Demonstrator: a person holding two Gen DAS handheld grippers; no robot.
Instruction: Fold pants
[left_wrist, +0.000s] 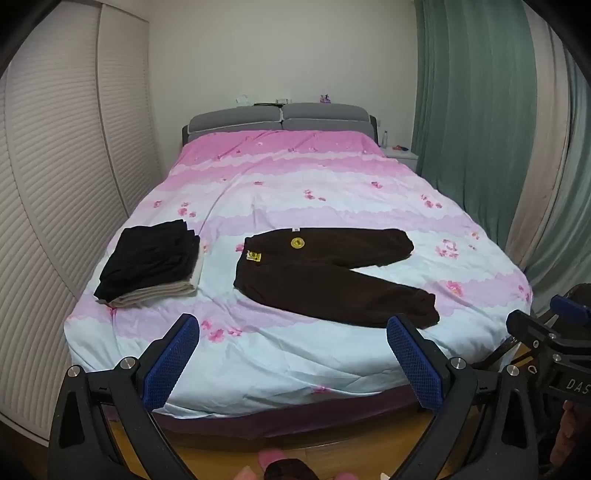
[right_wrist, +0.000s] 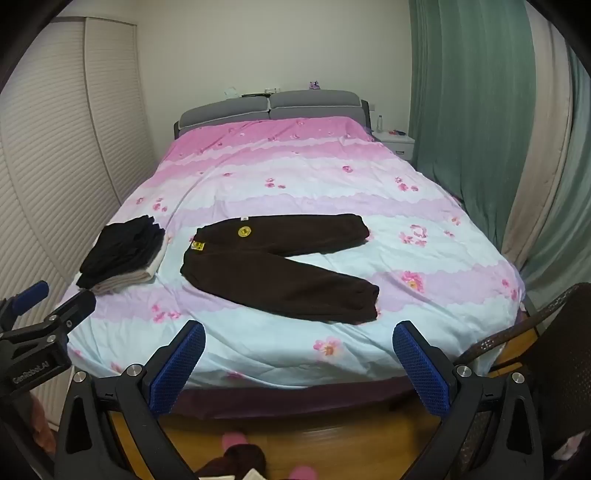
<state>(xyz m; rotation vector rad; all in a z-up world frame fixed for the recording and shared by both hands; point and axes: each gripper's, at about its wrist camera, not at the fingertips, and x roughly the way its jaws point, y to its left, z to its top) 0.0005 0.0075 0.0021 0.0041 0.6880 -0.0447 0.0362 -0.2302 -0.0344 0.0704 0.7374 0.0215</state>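
Both grippers' fingers (left_wrist: 173, 354) (right_wrist: 181, 363) spread wide, empty, brown pants (left_wrist: 325, 273) (right_wrist: 273, 266) flat beyond them.

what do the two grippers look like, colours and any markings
Both look alike: the left gripper and the right gripper have black angular plastic arms with silver round bolts, ending in blue fingers with a fine textured grid. Seen from the side, the right gripper's body shows white letters "DAS" at the frame edge; the left one reads "GenRobot.AI". Both have a blue part on top. No cables or sleeves visible.

Folded dark and beige clothes (left_wrist: 151, 266) stacked left of centre on floral bed cover (left_wrist: 295, 177); green curtain (left_wrist: 469, 92) at right.
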